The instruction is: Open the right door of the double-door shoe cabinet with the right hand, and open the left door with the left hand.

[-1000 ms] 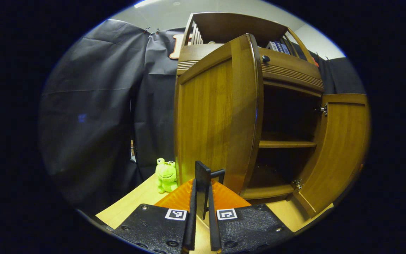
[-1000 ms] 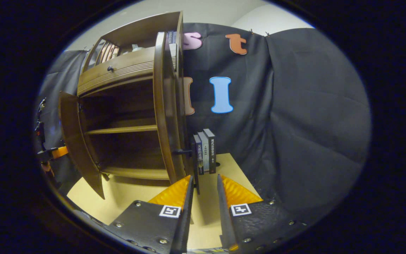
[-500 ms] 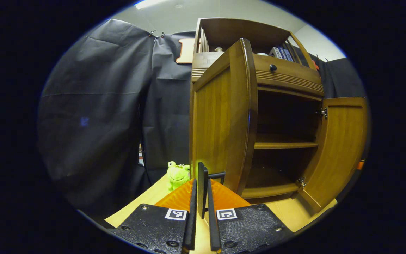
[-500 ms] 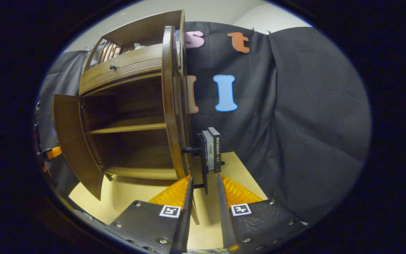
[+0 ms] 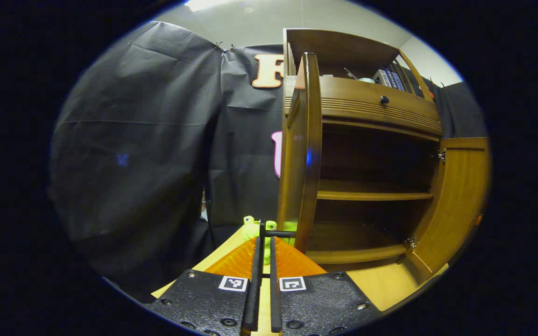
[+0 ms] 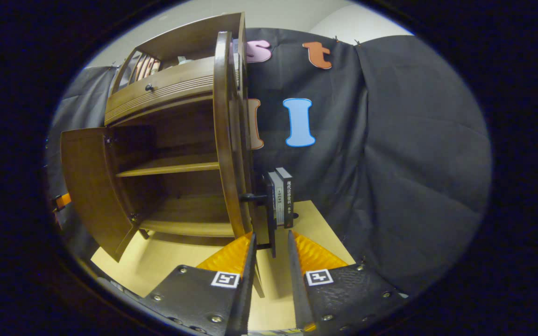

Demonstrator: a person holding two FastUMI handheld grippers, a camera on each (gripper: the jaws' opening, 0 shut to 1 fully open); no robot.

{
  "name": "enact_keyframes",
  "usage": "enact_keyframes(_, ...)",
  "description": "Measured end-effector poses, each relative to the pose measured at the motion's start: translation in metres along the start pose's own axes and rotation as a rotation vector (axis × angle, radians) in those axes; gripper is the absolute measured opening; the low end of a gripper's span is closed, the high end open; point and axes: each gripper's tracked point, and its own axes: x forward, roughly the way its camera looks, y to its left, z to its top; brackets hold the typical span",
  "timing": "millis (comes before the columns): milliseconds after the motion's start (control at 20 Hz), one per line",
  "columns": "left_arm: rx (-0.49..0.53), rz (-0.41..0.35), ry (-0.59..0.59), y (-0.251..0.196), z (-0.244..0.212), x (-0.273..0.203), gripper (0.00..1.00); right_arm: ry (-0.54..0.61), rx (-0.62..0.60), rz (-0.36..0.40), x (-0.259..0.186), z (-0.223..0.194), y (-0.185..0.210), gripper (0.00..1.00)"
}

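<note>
A wooden cabinet (image 5: 371, 112) stands on a pale table (image 6: 175, 261) in front of a black cloth wall (image 5: 133, 140). Both its doors are swung wide, showing one shelf (image 5: 371, 195) across a dark interior.

In the left gripper view, the left door (image 5: 302, 154) is seen nearly edge-on, just right of centre. Its dark bar handle (image 5: 269, 232) sticks out near the bottom edge. The left gripper (image 5: 263, 254) has its fingers clenched on this handle, with almost no gap between them. A green frog toy (image 5: 255, 228) sits on the table just behind the handle, mostly hidden by the handle and fingers. The right door (image 5: 456, 205) stands open at the far right, partly cut off at the edge.

In the right gripper view, the right door (image 6: 227, 135) is also edge-on, near centre. Its handle (image 6: 269, 219) juts toward the right gripper (image 6: 270, 247), whose fingers stand apart on either side of the bar, with a clear gap on the right side. Whether the left finger touches the bar cannot be told. A few upright books (image 6: 283, 196) stand on the table just behind the handle, partly covered by it. The left door shows open at the far left.

Above the doors is a drawer with a small dark knob (image 5: 384, 99). Things on the cabinet's top shelf are too small to make out.
</note>
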Motion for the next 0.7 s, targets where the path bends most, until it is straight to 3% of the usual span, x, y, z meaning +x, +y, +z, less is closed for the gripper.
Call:
enact_keyframes(100, -0.007, 0.029, 0.001, 0.016, 0.001, -0.003, 0.02, -0.001, 0.002, -0.002, 0.001, 0.001, -0.001, 0.37)
enact_keyframes(150, -0.009, 0.046, 0.001, 0.024, 0.001, -0.004, 0.11, -0.001, 0.004, -0.001, 0.002, 0.001, -0.002, 0.37)
enact_keyframes(200, -0.01, 0.064, -0.001, 0.031, 0.002, -0.006, 0.02, -0.001, 0.004, 0.0, 0.002, 0.002, -0.001, 0.37)
enact_keyframes(550, -0.006, 0.131, -0.009, 0.041, 0.013, -0.018, 0.01, 0.004, -0.002, -0.021, -0.002, 0.001, -0.006, 0.37)
enact_keyframes(600, 0.005, 0.135, -0.028, 0.037, 0.023, -0.021, 0.11, -0.006, 0.001, -0.033, -0.006, 0.006, -0.009, 0.37)
enact_keyframes(650, 0.017, 0.143, -0.046, 0.033, 0.034, -0.024, 0.02, -0.016, 0.004, -0.047, -0.011, 0.013, -0.013, 0.37)
enact_keyframes(700, 0.029, 0.153, -0.066, 0.031, 0.048, -0.025, 0.11, -0.028, 0.006, -0.065, -0.015, 0.02, -0.018, 0.37)
